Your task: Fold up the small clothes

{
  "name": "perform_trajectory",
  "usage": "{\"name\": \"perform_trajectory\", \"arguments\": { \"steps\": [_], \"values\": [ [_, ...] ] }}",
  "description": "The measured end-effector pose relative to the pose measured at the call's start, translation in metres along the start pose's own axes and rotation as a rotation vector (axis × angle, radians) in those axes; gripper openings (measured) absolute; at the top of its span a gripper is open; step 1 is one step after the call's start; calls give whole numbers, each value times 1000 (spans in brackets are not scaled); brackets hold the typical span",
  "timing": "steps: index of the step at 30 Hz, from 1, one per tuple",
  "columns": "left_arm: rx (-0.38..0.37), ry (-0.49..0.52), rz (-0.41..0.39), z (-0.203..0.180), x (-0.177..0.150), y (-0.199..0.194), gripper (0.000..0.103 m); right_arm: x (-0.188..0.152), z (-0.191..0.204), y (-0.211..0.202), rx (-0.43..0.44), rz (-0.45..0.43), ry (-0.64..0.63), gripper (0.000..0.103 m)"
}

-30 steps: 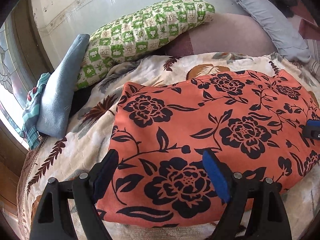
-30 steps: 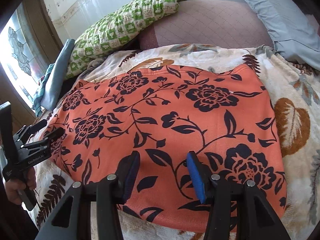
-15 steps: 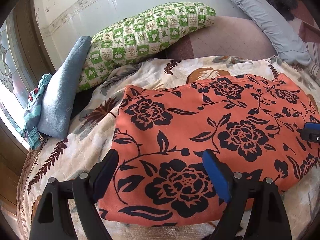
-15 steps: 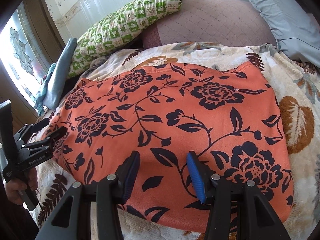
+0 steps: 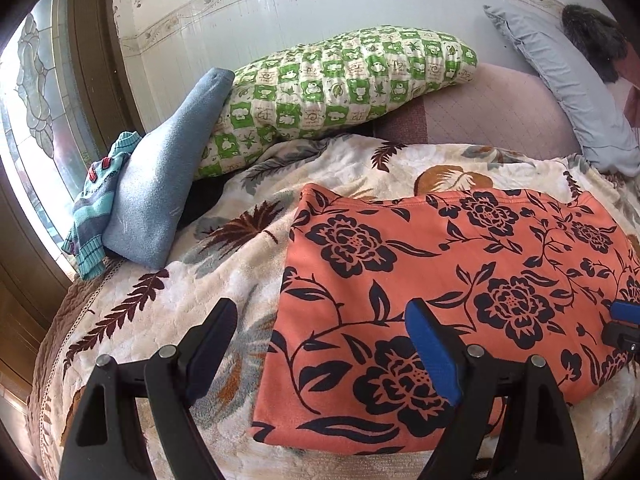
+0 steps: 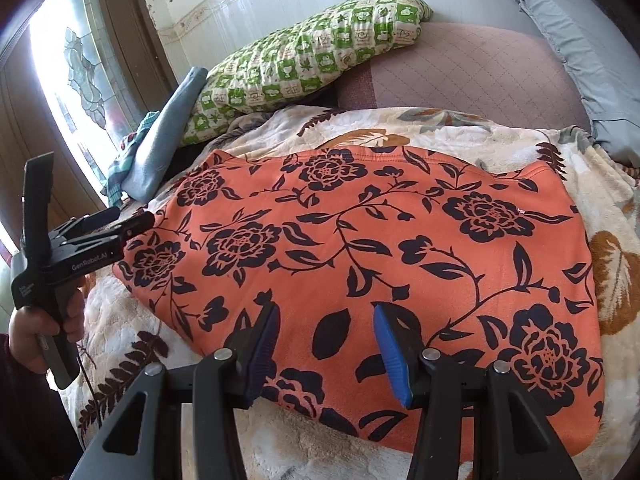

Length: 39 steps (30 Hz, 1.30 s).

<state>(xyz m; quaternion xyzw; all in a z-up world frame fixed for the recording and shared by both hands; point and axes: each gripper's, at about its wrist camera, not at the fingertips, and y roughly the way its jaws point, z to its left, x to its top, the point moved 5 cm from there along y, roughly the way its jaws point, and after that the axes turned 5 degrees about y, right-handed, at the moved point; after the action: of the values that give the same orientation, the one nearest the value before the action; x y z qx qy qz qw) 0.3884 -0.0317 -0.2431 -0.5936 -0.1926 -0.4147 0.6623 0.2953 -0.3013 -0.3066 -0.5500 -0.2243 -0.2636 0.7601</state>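
An orange garment with black flowers (image 5: 460, 280) lies folded flat on the leaf-print blanket (image 5: 240, 248); it also shows in the right wrist view (image 6: 380, 248). My left gripper (image 5: 320, 344) is open and empty, over the garment's near left edge. In the right wrist view it shows at the left (image 6: 132, 220), beside the garment's left end. My right gripper (image 6: 324, 344) is open and empty, just above the garment's near edge. Its blue pad shows at the right of the left wrist view (image 5: 624, 312).
A green checked pillow (image 5: 340, 92) and a grey pillow (image 5: 568, 92) lie at the back by the wall. A folded blue cloth (image 5: 160, 184) and a striped knit item (image 5: 96, 208) lie at the left by the window. A mauve quilted cover (image 6: 460, 68) lies behind the blanket.
My left gripper has moved left and back, so its left finger is now off the garment over the blanket. My right gripper has drawn back slightly. Both stay open.
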Motion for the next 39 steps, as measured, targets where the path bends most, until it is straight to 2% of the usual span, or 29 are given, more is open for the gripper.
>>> {"name": "perform_trajectory", "arguments": {
  "steps": [5,19,25,29,33,39],
  "values": [
    [16,-22,-3,8,1,0,86,-8,-2,12,-20,40,-3,53],
    [43,-48,-11,17,1,0,86,-10,-2,14,-24,43,-9,53],
    [49,-51,9,18,-3,5,86,-8,-2,12,-22,43,-4,53],
    [50,-53,9,18,-3,6,86,3,-5,-3,-16,-19,13,53],
    [56,-47,16,18,-4,7,86,18,-23,-21,-72,-96,56,53],
    [66,-43,40,17,-9,13,86,25,-70,-26,-209,-99,195,53]
  ]
}}
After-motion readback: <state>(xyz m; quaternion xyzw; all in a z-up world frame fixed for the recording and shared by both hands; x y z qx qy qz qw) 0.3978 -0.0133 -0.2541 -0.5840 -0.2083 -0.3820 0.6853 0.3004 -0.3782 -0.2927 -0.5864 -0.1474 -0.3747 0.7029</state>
